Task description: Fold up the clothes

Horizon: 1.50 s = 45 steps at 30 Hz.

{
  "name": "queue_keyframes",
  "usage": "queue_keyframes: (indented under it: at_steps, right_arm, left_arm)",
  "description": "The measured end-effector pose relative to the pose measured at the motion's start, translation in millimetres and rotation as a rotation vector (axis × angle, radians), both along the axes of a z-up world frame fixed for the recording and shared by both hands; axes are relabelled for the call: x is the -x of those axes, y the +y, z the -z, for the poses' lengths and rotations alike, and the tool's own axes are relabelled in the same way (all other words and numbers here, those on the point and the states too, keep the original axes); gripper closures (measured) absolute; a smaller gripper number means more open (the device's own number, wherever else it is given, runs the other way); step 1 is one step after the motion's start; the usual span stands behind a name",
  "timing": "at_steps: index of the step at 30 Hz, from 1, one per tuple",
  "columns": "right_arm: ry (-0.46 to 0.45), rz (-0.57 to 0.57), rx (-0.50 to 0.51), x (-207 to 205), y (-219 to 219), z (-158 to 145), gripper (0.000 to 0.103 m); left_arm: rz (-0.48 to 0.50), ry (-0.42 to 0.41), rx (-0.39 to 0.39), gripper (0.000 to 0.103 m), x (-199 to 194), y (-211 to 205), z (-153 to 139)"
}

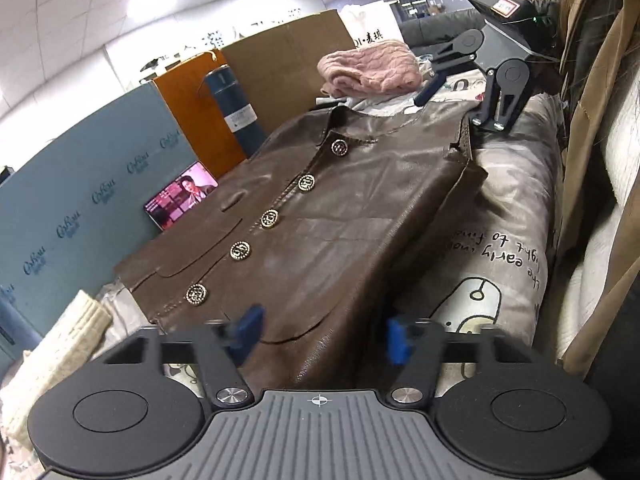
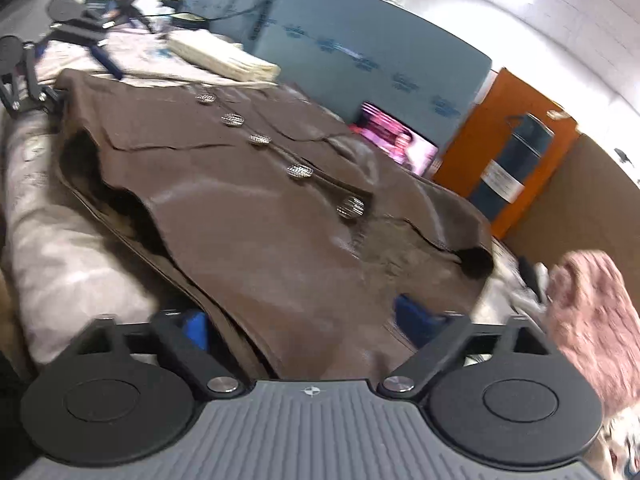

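The brown leather jacket (image 1: pixel 320 216) is lying buttoned across frame centre on the printed bedding (image 1: pixel 492 280). Left hand-held gripper (image 1: pixel 322 334) is hovering spread at its hem; right hand-held gripper (image 2: pixel 308 320), spread too, is straddling the shoulder edge.

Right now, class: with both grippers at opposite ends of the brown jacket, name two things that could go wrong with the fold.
1. The glossy brown jacket looks slippery; open left gripper may lose the hem.
2. The phone leans beside the jacket's far edge; a swung panel might knock it over.
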State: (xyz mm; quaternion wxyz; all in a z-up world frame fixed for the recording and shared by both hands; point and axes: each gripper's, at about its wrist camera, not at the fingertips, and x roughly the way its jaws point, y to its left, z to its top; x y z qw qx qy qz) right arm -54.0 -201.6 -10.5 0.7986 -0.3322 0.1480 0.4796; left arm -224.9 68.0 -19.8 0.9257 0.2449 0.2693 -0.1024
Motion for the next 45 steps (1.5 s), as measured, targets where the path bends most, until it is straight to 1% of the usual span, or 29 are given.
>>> queue_keyframes:
  at_steps: [1, 2, 4, 5, 6, 7, 10, 12, 16, 19, 21, 23, 26, 28, 32, 33, 35, 36, 37, 38, 40, 42, 43, 44, 45]
  right_arm:
    - [-0.003, 0.018, -0.004, -1.0, -4.5, 0.8, 0.045]
    - [-0.009, 0.037, -0.005, -1.2, -9.3, 2.1, 0.049]
    - [0.003, 0.060, -0.009, -1.4, -18.7, 1.9, 0.058]
    - [0.012, 0.069, -0.012, -1.5, -23.5, 1.4, 0.065]
    - [0.035, 0.062, -0.019, -0.7, -28.1, -0.3, 0.081]
    - [0.064, 0.045, -0.028, 0.8, -32.9, -3.2, 0.087]
    - [0.093, 0.039, -0.073, -2.3, -41.9, -10.5, 0.093]
    - [0.083, 0.047, -0.137, -11.1, -42.4, -16.7, 0.094]
    - [0.025, 0.034, -0.283, -32.4, -39.4, -39.0, 0.095]
    - [-0.024, 0.006, -0.323, -56.0, -25.8, -55.0, 0.096]
    - [-0.038, -0.012, -0.328, -75.4, -13.5, -64.2, 0.096]
    - [-0.037, -0.026, -0.335, -97.8, 1.0, -71.9, 0.096]
    - [-0.008, -0.029, -0.330, -136.0, 26.7, -74.5, 0.097]
    - [0.019, -0.018, -0.310, -158.5, 43.6, -71.3, 0.097]
    - [0.098, 0.013, -0.263, -195.8, 73.2, -52.4, 0.097]
    - [0.117, 0.023, -0.256, -203.7, 77.6, -47.0, 0.097]
    - [0.142, 0.035, -0.244, -215.6, 82.4, -37.2, 0.097]
    - [0.151, 0.038, -0.238, -219.3, 83.2, -33.1, 0.097]
    - [0.159, 0.041, -0.233, -222.3, 83.7, -29.0, 0.097]
    - [0.169, 0.045, -0.231, -225.5, 83.7, -25.7, 0.097]
    - [0.189, 0.053, -0.236, -231.2, 82.3, -20.9, 0.096]
    - [0.206, 0.061, -0.247, -234.6, 79.9, -18.4, 0.096]
    - [0.214, 0.065, -0.255, -235.8, 78.6, -17.9, 0.096]
    - [0.221, 0.068, -0.264, -236.6, 77.3, -18.1, 0.096]
    - [0.230, 0.072, -0.278, -237.1, 75.2, -18.7, 0.095]
  left_arm:
    - [0.010, 0.013, 0.014, 0.069, -0.8, 1.1, 0.2]
    - [0.020, 0.022, 0.034, 0.078, -1.9, 3.1, -0.8]
    - [0.040, 0.040, 0.072, 0.083, -3.9, 7.1, -2.7]
    - [0.052, 0.041, 0.087, 0.086, -2.0, 7.3, -5.5]
    - [0.064, 0.043, 0.102, 0.087, 0.0, 7.5, -8.2]
    - [0.076, 0.041, 0.116, 0.088, 3.4, 8.0, -10.8]
    - [0.081, 0.000, 0.160, 0.088, 5.2, 14.6, -17.9]
    - [0.068, -0.064, 0.167, 0.089, -0.1, 22.2, -23.5]
    - [0.021, -0.236, 0.158, 0.089, -19.2, 42.5, -44.8]
    - [-0.001, -0.311, 0.124, 0.089, -45.0, 58.2, -58.9]
    - [-0.020, -0.317, 0.106, 0.089, -69.3, 70.0, -66.1]
    - [-0.030, -0.303, 0.114, 0.089, -94.6, 84.3, -69.8]
    - [-0.062, -0.269, 0.143, 0.089, -134.0, 107.9, -74.0]
    - [-0.086, -0.211, 0.168, 0.089, -163.0, 124.0, -71.1]
    - [-0.121, -0.067, 0.196, 0.089, -218.4, 147.5, -50.5]
    - [-0.126, -0.035, 0.205, 0.089, -226.8, 153.2, -44.0]
    - [-0.127, 0.004, 0.212, 0.088, -240.4, 159.4, -33.4]
    - [-0.130, 0.008, 0.228, 0.088, -243.6, 163.2, -30.5]
    - [-0.133, 0.012, 0.244, 0.084, -246.9, 167.0, -27.6]
    - [-0.136, 0.015, 0.259, 0.083, -250.1, 170.8, -24.7]
    - [-0.140, 0.016, 0.288, 0.082, -251.1, 175.7, -21.3]
    - [-0.148, 0.003, 0.319, 0.072, -257.5, 185.4, -16.4]
    - [-0.167, -0.011, 0.342, 0.060, -258.7, 189.7, -14.4]
    - [-0.197, -0.028, 0.392, 0.050, -260.6, 196.8, -11.8]
    - [-0.227, -0.044, 0.444, 0.049, -262.4, 203.9, -9.3]
